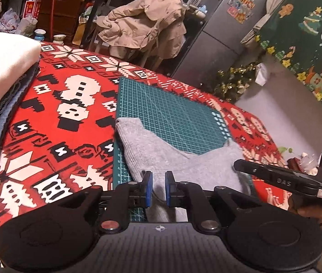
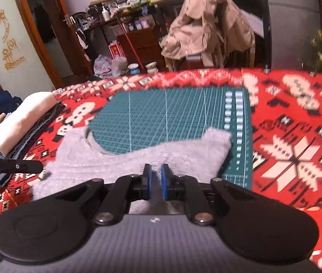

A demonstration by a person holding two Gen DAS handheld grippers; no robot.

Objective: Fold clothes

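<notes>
On green mat (image 1: pixel 167 113): one grey garment (image 1: pixel 179 161); both grippers' fingers narrowly apart, gripping nothing visible.

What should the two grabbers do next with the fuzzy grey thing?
Probably lift its near edge and carry it forward, folding it over. The grey garment lies partly on the green cutting mat, and both the left gripper and right gripper sit at that near edge, fingers narrowly apart with grey cloth between them, though a firm pinch isn't clear.

place: lived-in home room | evidence: fridge with magnets (image 1: pixel 229 22), Christmas tablecloth (image 1: pixel 54 104), jacket over chair (image 2: pixel 208 20), cluttered shelves (image 2: pixel 129 2), wooden door (image 2: pixel 42 29)
</notes>
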